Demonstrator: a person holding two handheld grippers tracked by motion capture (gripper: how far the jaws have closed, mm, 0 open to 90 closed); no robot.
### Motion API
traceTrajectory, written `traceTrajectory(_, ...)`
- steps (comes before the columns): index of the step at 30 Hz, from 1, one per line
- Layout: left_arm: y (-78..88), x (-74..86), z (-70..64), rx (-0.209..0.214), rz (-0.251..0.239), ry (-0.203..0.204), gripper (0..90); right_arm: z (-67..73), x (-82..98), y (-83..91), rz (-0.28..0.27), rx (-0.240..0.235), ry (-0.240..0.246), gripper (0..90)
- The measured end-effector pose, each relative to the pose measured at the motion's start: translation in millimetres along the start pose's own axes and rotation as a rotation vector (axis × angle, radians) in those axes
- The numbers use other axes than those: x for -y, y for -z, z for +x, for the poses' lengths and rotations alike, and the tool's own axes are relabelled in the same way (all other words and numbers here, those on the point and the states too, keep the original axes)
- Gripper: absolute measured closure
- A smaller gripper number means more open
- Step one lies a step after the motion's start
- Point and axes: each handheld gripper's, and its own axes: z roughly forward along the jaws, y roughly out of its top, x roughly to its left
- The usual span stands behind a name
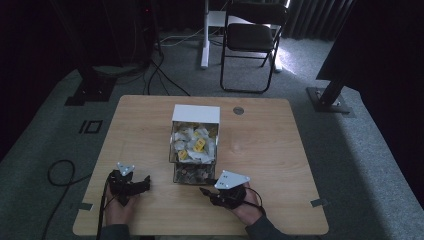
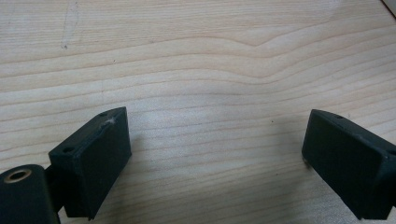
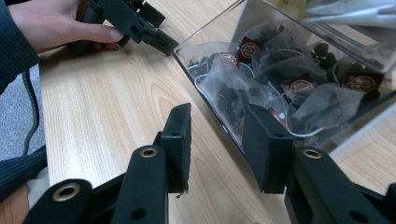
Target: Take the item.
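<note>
Just ahead of my right gripper [image 3: 217,144], jaws open and empty, sits the teabag box [image 3: 299,70]; left gripper [image 2: 215,154] open, farther.

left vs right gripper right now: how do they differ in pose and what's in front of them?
The left gripper has its jaws spread wide over bare table; the right gripper has a narrower gap. The left gripper sits apart from the clear box, to its left; the right gripper is at the box's near end, one jaw in front of the wall, aimed at the tea bags. Shared: both open, holding nothing, low over the table.
</note>
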Motion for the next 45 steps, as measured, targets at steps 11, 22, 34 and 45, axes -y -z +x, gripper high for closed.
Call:
traceTrajectory(11, 0.0, 0.0, 0.0, 0.000, 0.000, 0.000, 8.4, 2.6, -2.9, -17.7, 0.020, -0.043, 0.019, 63.3)
traceTrajectory(22, 0.0, 0.0, 0.0, 0.000, 0.000, 0.000, 8.4, 9.4, -0.8, -22.4, 0.038, -0.081, 0.048, 65.1)
traceTrajectory(34, 0.0, 0.0, 0.0, 0.000, 0.000, 0.000, 8.4, -0.7, -2.4, -24.2, 0.025, -0.042, 0.030, 63.8)
traceTrajectory(45, 0.0, 0.0, 0.0, 0.000, 0.000, 0.000, 8.4, 9.4, 0.8, -21.5, 0.048, -0.091, 0.050, 66.3)
